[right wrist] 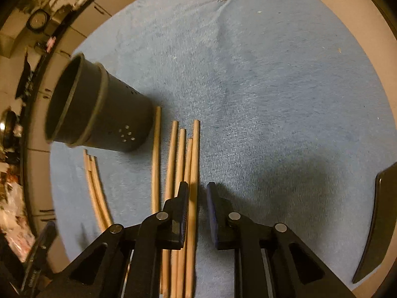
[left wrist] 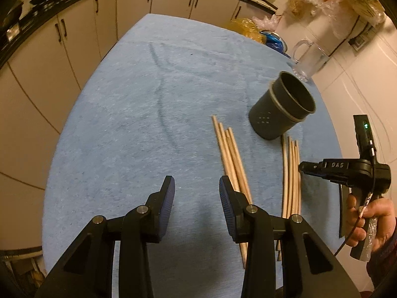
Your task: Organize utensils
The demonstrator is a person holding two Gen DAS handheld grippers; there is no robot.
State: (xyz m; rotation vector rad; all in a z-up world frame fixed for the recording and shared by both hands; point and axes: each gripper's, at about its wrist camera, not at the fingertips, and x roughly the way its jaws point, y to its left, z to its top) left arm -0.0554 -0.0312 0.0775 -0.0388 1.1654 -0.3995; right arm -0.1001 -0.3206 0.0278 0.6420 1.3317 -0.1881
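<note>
Presently the right gripper [right wrist: 197, 213] straddles one chopstick [right wrist: 194, 173] beside the dark holder [right wrist: 99, 114] on the blue cloth [right wrist: 273, 99] — jaws narrowed, not yet pinching. The left gripper [left wrist: 197, 203] hangs parted, empty — seemingly in reserve.

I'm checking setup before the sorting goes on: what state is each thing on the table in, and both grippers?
Dark holder: upright, nothing visible inside.
Left chopstick bundle: lying flat on the blue cloth, loose.
Right chopstick bundle: lying flat beside the holder.
Glass mug: upright, looks empty.
Left gripper: open, holding nothing.
Right gripper: narrowly open, astride one chopstick, not yet clamped.
</note>
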